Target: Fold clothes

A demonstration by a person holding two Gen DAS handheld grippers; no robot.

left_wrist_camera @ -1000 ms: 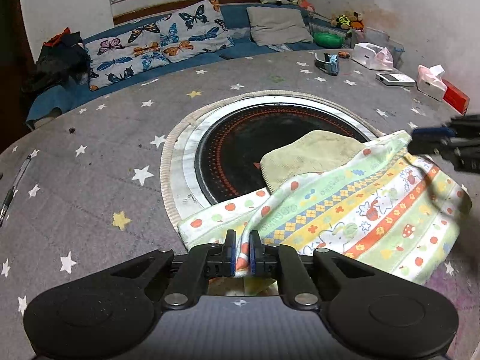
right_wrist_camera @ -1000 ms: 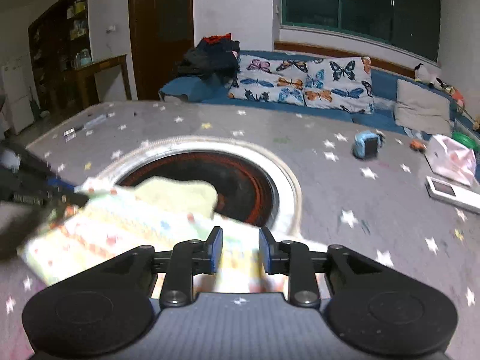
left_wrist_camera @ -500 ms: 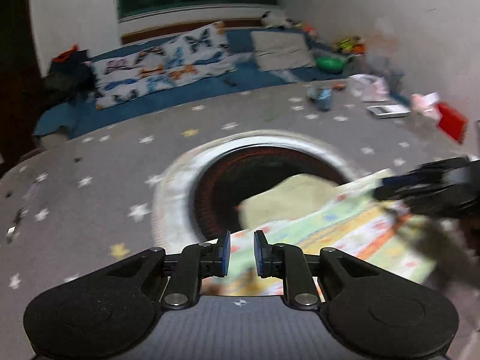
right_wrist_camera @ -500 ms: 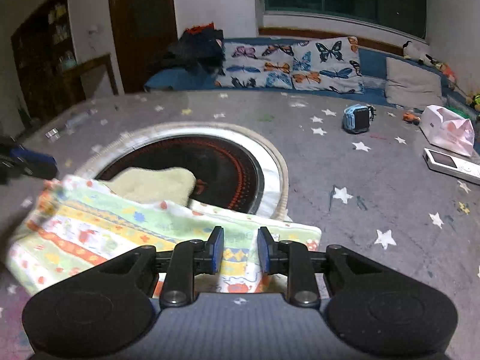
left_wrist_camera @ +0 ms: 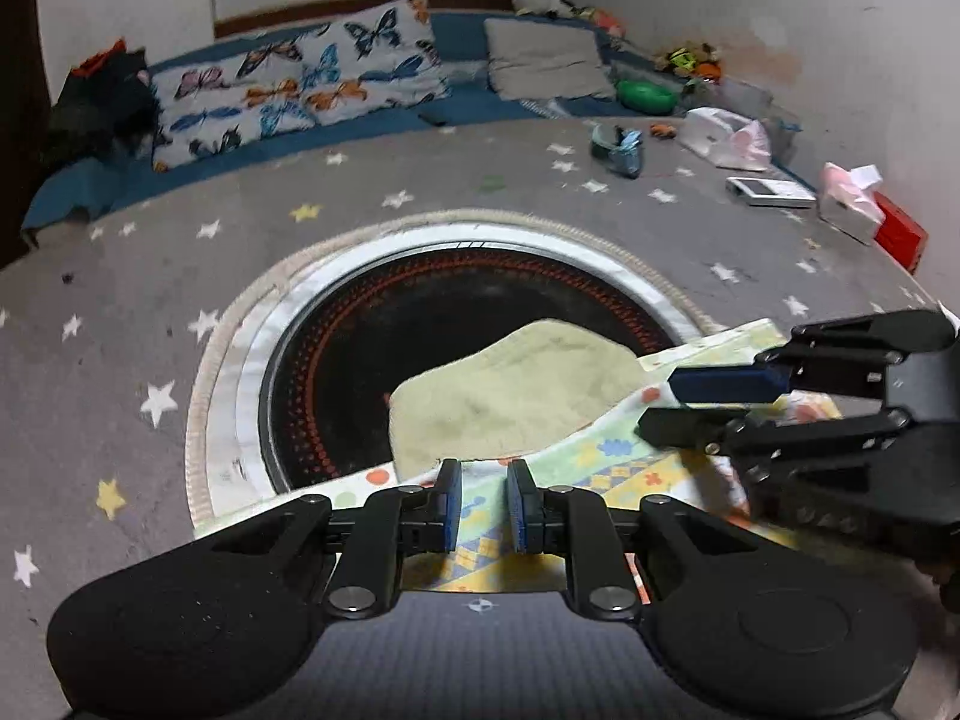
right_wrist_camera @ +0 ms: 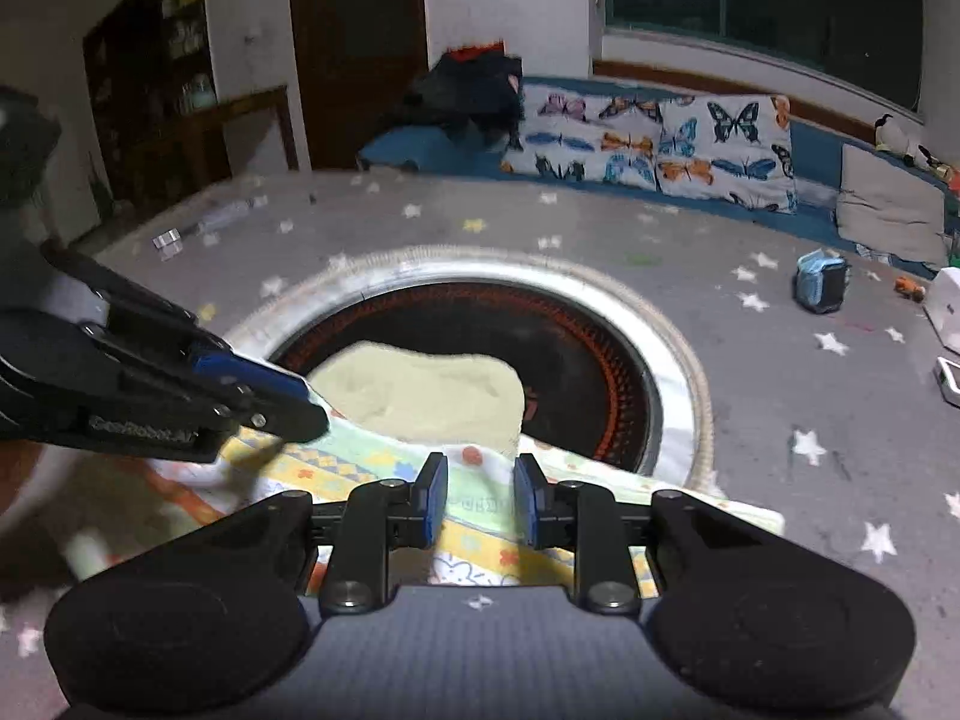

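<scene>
Here we are between two folds: both the left gripper (left_wrist_camera: 485,504) and the right gripper (right_wrist_camera: 479,498) hover with jaws spread over the patterned cloth (right_wrist_camera: 480,501) lying on the tabletop (left_wrist_camera: 150,276), so next we must pinch its near edge again

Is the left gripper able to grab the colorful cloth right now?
Probably yes. The left gripper is open right over the patterned cloth, with nothing between them. The right gripper hovers open farther along it.
</scene>
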